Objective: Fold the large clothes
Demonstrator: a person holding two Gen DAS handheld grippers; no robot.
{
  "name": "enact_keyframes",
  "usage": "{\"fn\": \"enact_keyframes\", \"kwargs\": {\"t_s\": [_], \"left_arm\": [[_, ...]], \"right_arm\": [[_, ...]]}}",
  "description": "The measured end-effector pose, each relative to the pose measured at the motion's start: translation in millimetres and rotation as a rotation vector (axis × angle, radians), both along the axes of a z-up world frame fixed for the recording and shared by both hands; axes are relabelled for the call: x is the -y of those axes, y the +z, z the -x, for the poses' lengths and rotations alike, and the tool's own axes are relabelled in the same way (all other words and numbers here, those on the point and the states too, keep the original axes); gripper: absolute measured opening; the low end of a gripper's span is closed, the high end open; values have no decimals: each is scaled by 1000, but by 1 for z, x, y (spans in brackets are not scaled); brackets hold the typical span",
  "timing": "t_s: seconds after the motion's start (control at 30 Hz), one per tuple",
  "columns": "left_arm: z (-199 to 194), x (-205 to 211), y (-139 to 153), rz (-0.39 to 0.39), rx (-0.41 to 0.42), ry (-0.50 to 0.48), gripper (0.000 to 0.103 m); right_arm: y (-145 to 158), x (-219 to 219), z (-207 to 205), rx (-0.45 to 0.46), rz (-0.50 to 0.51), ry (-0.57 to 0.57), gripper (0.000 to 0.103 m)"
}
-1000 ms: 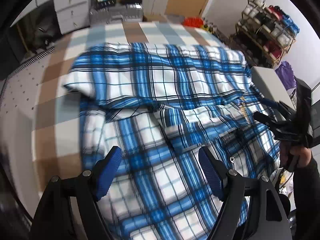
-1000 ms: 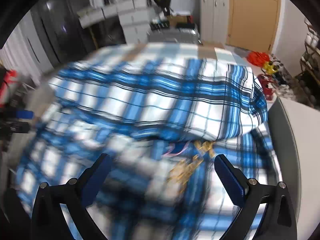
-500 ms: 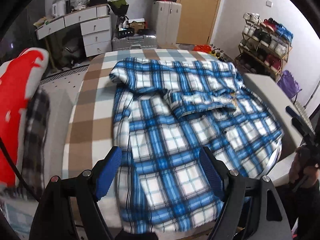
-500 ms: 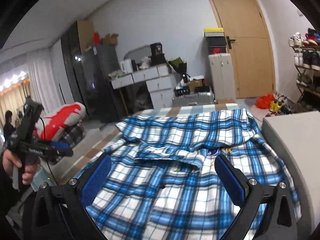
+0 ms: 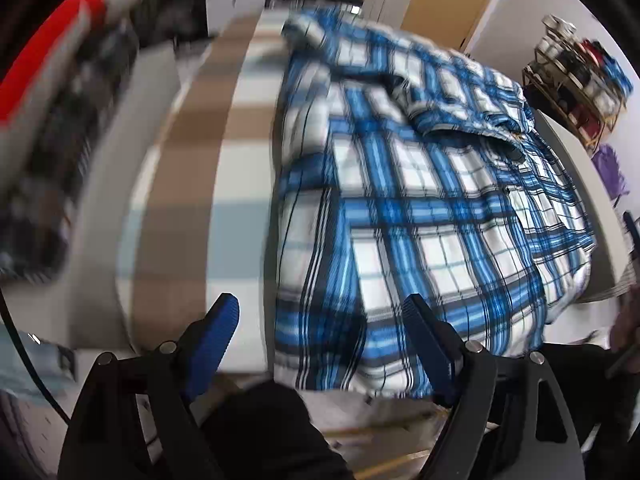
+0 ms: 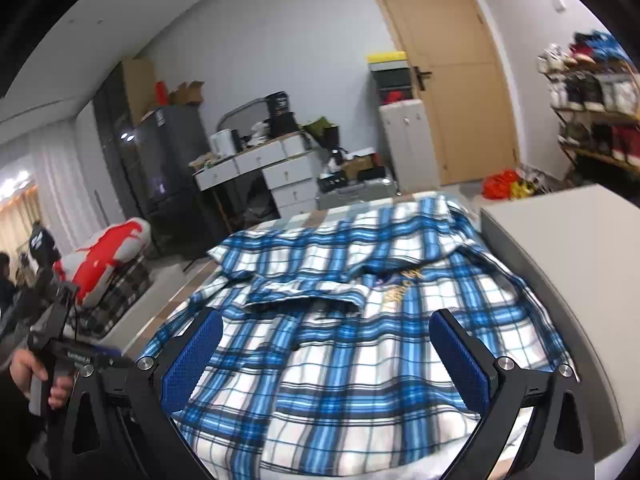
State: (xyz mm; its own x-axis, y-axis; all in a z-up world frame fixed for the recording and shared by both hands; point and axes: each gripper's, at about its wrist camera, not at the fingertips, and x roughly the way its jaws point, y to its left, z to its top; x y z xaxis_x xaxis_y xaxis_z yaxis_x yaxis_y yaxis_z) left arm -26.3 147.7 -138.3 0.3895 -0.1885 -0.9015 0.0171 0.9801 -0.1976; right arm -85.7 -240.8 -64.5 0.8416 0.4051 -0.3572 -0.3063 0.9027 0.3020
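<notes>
On the table: a large blue-and-white plaid garment [image 6: 360, 344] lies spread across a table [image 5: 240, 184] covered in a brown, white and pale-blue check cloth; a plain grey surface [image 6: 560, 248] borders the garment on its right side in the right wrist view.
Garment lay: mostly flat, with one sleeve [image 6: 304, 292] folded across the upper chest and the collar end bunched toward the far edge; yellow lettering [image 6: 400, 286] shows near the fold.
Near edge: the hem hangs just over the table's near side in the left wrist view.
Left gripper [image 5: 324, 336]: pointing steeply down over the garment's near left corner; its blue fingers [image 5: 216, 336] stand wide and are opening, with nothing pressed between them, only plaid cloth seen beyond.
Right gripper [image 6: 326, 356]: held nearly level above the garment's lower part; its blue fingers [image 6: 460, 360] stand wide apart and grip nothing.
Person's hand [image 6: 28, 372]: wraps the left gripper's handle at the lower left of the right wrist view.
Picture quality: the left wrist view is smeared by motion, so contact with the cloth cannot be told.
Room behind: a wooden door [image 6: 452, 80], a white drawer unit [image 6: 276, 168], a shoe rack [image 6: 592, 100] on the right, and a red-and-white bundle [image 6: 104, 252] on the left.
</notes>
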Motion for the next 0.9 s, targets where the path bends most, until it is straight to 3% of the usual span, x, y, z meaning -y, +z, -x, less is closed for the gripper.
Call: {"fn": "enact_keyframes", "kwargs": {"t_s": [0.2, 0.33, 0.47, 0.6, 0.7, 0.83, 0.9], "left_arm": [[-5, -2, -17, 54, -105, 6, 81], [-10, 11, -24, 89, -146, -56, 81], [-14, 17, -28, 66, -140, -79, 81], [-16, 20, -26, 101, -137, -111, 81], [-15, 19, -19, 160, -101, -137, 81], [-3, 25, 9, 293, 37, -236, 81], [-3, 28, 15, 320, 59, -266, 81]], "right_arm": [[-7, 18, -8, -53, -65, -27, 103], [-8, 17, -7, -54, -61, -19, 103], [-8, 12, -5, -48, -45, -10, 103], [-8, 10, -3, -48, -41, -3, 103], [-8, 12, -3, -48, -47, -5, 103], [-7, 15, -2, -46, -60, -6, 103], [-7, 15, -2, -47, -60, -5, 103]]}}
